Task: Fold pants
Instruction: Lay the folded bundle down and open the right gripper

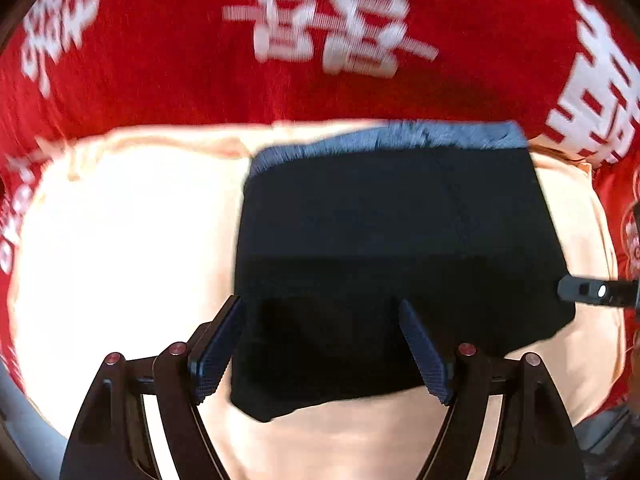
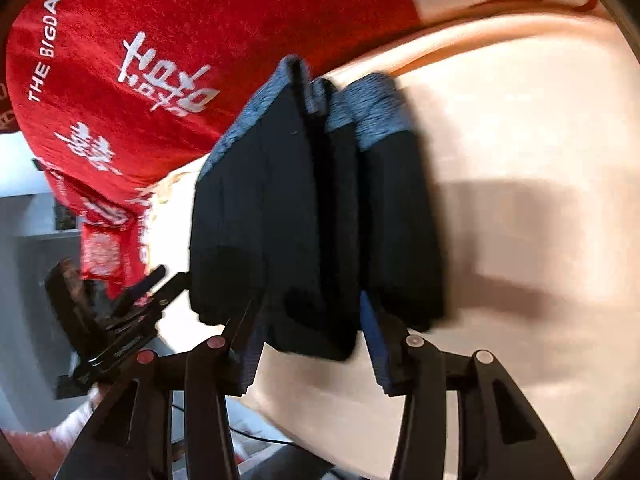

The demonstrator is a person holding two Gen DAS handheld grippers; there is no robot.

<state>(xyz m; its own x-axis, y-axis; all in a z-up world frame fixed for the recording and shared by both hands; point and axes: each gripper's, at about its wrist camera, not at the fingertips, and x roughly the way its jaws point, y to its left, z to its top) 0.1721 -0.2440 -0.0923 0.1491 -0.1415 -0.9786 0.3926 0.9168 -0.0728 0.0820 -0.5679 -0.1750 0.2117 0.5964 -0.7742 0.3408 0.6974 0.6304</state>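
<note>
Fingers of the left gripper (image 1: 320,344) stand wide and empty over the folded pants (image 1: 392,248), while the right gripper (image 2: 310,340) pinches their edge, so it should press the layers flat before letting go.

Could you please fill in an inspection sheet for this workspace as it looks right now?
Surface: cream cloth, with a red blanket printed in white lying behind it.
Job's things: dark pants, folded into a compact stack on the cream cloth, blue-grey waistband at the far edge.
Clutter: nothing seen.
Grippers: left gripper over the near edge of the pants, jaws open. Right gripper has the stack's edge between its jaws; whether they press is unclear.
Cables: thin dark cable below the surface edge.
Surroundings: grey shelving off to one side, blurred.
</note>
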